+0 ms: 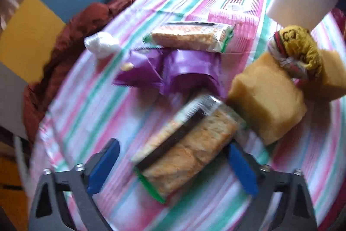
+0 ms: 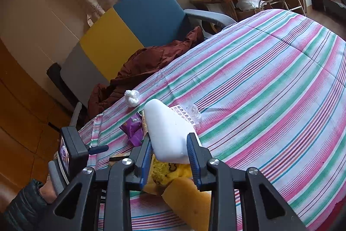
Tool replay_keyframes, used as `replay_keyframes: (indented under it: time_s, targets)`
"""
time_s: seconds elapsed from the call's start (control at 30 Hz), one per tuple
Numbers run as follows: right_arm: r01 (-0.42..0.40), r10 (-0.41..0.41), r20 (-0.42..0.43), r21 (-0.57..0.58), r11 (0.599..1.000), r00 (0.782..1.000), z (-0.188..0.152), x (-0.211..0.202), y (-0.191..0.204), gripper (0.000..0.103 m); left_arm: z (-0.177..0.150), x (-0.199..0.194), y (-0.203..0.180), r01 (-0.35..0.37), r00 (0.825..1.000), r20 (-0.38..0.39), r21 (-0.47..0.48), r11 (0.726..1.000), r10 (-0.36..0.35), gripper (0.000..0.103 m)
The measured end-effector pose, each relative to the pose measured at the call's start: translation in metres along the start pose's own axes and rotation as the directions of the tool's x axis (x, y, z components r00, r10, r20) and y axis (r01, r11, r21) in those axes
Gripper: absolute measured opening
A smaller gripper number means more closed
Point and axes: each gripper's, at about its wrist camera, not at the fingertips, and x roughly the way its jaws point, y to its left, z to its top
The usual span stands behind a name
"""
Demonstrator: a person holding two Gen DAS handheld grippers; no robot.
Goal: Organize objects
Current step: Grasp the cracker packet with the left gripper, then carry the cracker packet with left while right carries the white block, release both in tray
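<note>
The left gripper [image 1: 173, 168] hangs over the striped surface [image 1: 90, 114] with its jaws parted, and the near cracker packet [image 1: 183, 151] lies between its blue fingers [image 1: 103, 168] — neither pad appears to press on it, though the picture is smeared. That packet's long axis runs from about seven o'clock to one o'clock in the left wrist view, so it sits skewed across the gap between the jaws rather than square to it. I judge the coming grasp turns on exactly this: the pads would meet the packet's long sides only after a small roll of the wrist.

Beyond it, toward twelve o'clock, lie a purple wrapper [image 1: 173, 70] and a second cracker packet [image 1: 190, 36]; at two o'clock a yellow sponge [image 1: 266, 99] carries a rolled yellow sock [image 1: 296, 51].

The right gripper [image 2: 170, 153] is clenched on a white foam block [image 2: 166, 129], held above the sponge and sock — it is occupied, so the left hand is the nearer and the free one for the packet.
</note>
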Motion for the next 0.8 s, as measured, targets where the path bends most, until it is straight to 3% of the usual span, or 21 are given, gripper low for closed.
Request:
replay_keyframes:
  time_s: [0.03, 0.07, 0.13, 0.3, 0.37, 0.47, 0.6, 0.8]
  targets:
    - [0.001, -0.001, 0.000, 0.001, 1.000, 1.000, 0.000, 0.000, 0.000, 0.031, -0.002, -0.002, 0.002, 0.047, 0.999, -0.001, -0.038, 0.998, -0.047, 0.069]
    - [0.002, -0.002, 0.002, 0.002, 1.000, 1.000, 0.000, 0.000, 0.000, 0.031, -0.005, -0.004, 0.003, 0.071, 0.997, -0.004, -0.069, 0.995, -0.072, 0.065]
    - [0.003, -0.003, 0.006, -0.003, 1.000, 1.000, 0.000, -0.001, 0.001, 0.031, -0.011, -0.009, 0.000, 0.070, 0.998, 0.005, -0.103, 0.992, -0.070, 0.060]
    - [-0.021, 0.022, 0.027, -0.030, 0.999, 0.999, 0.000, -0.006, 0.007, 0.031, -0.037, -0.028, -0.011, 0.088, 0.996, 0.032, -0.233, 0.968, -0.083, 0.057]
    - [-0.042, 0.044, 0.033, -0.052, 0.998, 0.998, -0.001, -0.008, 0.012, 0.031, -0.049, -0.041, -0.017, 0.081, 0.996, 0.044, -0.274, 0.958, -0.071, 0.047]
    - [-0.066, 0.071, 0.048, -0.096, 0.993, 0.996, -0.003, -0.013, 0.022, 0.031, -0.065, -0.064, -0.021, 0.085, 0.995, 0.075, -0.333, 0.939, -0.063, 0.046]
    - [-0.075, 0.086, 0.068, -0.152, 0.985, 0.994, -0.005, -0.018, 0.034, 0.031, -0.082, -0.091, -0.025, 0.065, 0.992, 0.125, -0.350, 0.934, -0.022, 0.045]
    - [-0.086, 0.117, 0.120, -0.236, 0.968, 0.986, -0.011, -0.030, 0.051, 0.031, -0.107, -0.143, -0.017, 0.081, 0.976, 0.216, -0.427, 0.900, 0.014, 0.045]
